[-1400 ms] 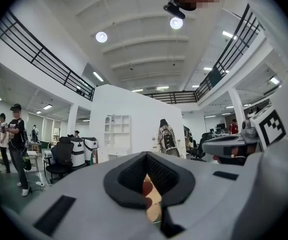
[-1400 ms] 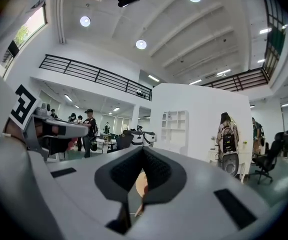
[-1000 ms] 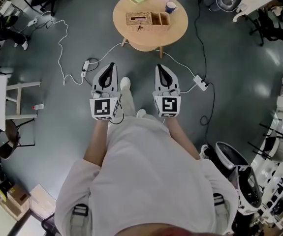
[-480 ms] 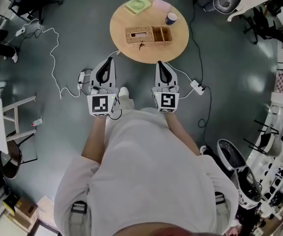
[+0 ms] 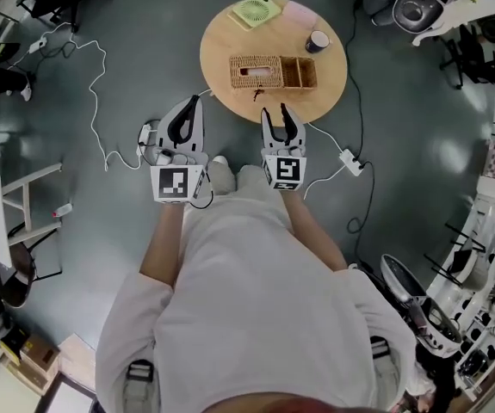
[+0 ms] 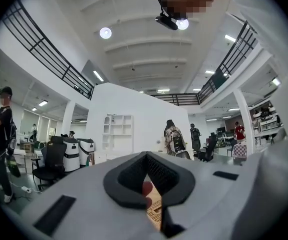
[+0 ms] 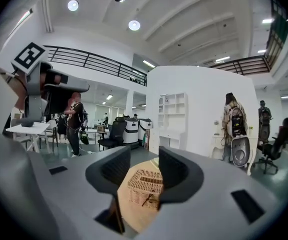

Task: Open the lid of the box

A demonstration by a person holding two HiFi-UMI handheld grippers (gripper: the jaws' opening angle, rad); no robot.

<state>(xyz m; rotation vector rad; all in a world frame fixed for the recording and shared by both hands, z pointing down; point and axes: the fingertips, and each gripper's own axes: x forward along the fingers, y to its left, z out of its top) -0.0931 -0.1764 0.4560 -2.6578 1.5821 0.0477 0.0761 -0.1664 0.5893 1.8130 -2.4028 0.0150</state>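
Note:
A wicker box sits on the round wooden table. Its left half is covered by a woven lid and its right compartments are open. In the right gripper view the wicker box shows between the jaws, some way ahead. My right gripper hovers at the table's near edge, just short of the box. Its jaws are opening with nothing between them. My left gripper is shut and empty, over the floor left of the table edge. In its own view the left gripper shows a sliver of the wicker box.
A green fan-like item, a pink item and a dark cup lie on the table's far side. White cables and a power strip trail over the grey floor. A stool stands left; machines crowd the right.
The person has stepped closer to the table. The right gripper has moved forward to the table's edge and its jaws have parted. The left gripper stays shut.

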